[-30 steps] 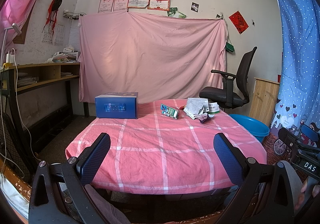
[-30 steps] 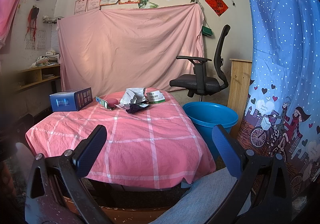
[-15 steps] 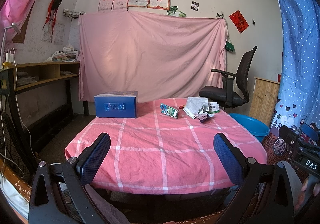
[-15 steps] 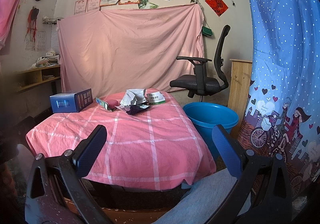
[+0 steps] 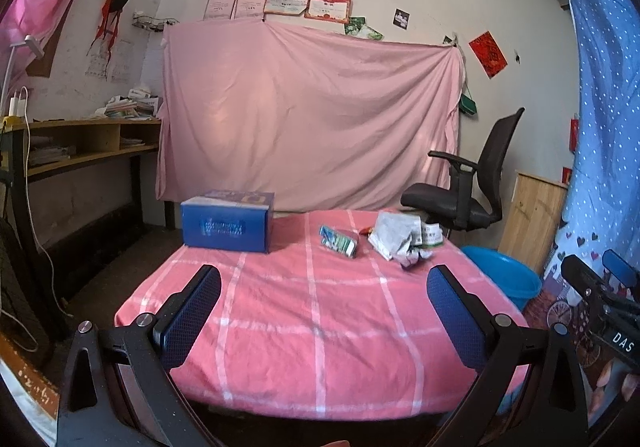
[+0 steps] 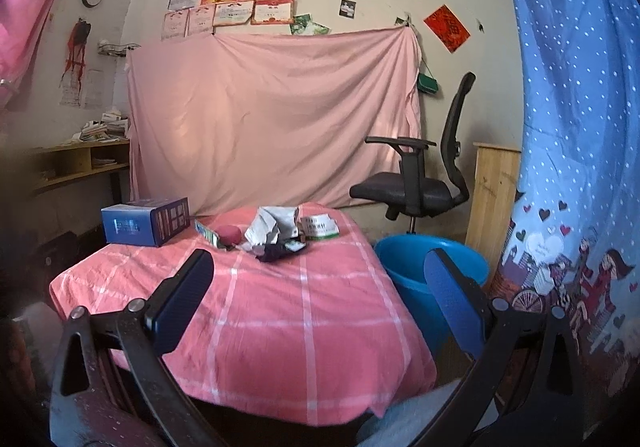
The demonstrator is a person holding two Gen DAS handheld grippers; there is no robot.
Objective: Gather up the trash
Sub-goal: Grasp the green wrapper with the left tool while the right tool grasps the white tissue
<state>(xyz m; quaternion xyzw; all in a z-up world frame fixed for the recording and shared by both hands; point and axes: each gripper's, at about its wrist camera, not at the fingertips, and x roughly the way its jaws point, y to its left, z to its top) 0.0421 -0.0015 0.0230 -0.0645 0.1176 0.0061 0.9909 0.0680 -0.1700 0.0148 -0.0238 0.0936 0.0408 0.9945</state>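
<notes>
A pile of crumpled paper trash (image 5: 398, 235) (image 6: 276, 225) lies at the far right of a table with a pink checked cloth (image 5: 320, 311) (image 6: 288, 311). Beside it are a green-and-white packet (image 5: 338, 241) (image 6: 208, 233), a white-and-green box (image 5: 430, 236) (image 6: 320, 228), a dark wrapper (image 6: 276, 251) and a small red thing (image 6: 229, 234). A blue bin (image 5: 502, 275) (image 6: 416, 271) stands on the floor right of the table. My left gripper (image 5: 323, 311) and right gripper (image 6: 316, 299) are both open and empty, held over the near table edge, well short of the trash.
A blue carton (image 5: 226, 221) (image 6: 146, 221) sits at the table's far left. A black office chair (image 5: 466, 183) (image 6: 424, 171) stands behind the bin, with a wooden cabinet (image 6: 494, 191) beside it. A desk with shelves (image 5: 76, 147) lines the left wall. The other gripper's body (image 5: 600, 311) shows at right.
Both grippers have moved forward towards the table and its far side; the trash and bin appear slightly nearer. Nothing on the table has moved and both grippers stay open.
</notes>
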